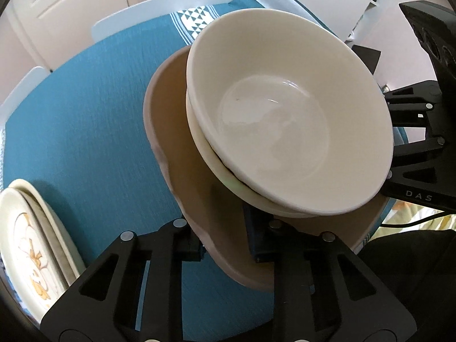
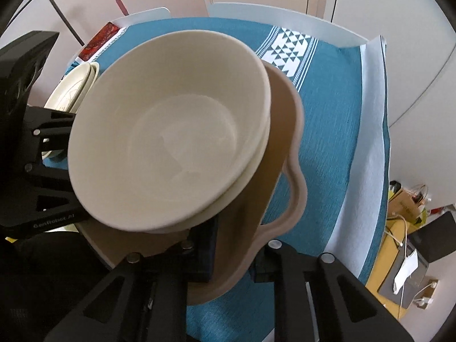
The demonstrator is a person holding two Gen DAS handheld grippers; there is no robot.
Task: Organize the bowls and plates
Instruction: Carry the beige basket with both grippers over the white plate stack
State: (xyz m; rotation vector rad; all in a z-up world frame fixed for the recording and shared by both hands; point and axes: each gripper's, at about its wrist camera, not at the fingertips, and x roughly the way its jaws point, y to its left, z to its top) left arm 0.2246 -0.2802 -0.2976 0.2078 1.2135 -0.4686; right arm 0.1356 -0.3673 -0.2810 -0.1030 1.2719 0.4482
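soft, even indoor light; mild glare inside the top bowl (image 1: 273,114); strong fisheye bending and black vignette at frame corners.

A round surface (image 2: 336,119) wears a teal cloth (image 1: 85,114) with a white-and-teal triangle band (image 2: 285,48) and a white underlay showing at its edge (image 2: 373,131). White chair backs (image 2: 285,20) stand at the far side. Pale walls and cream panelled doors (image 1: 59,2) lie behind. At the right, low down, sits a yellow cabinet (image 2: 399,268) with cables, and a brown paper bag (image 2: 404,202) is near it. Light is soft and even.
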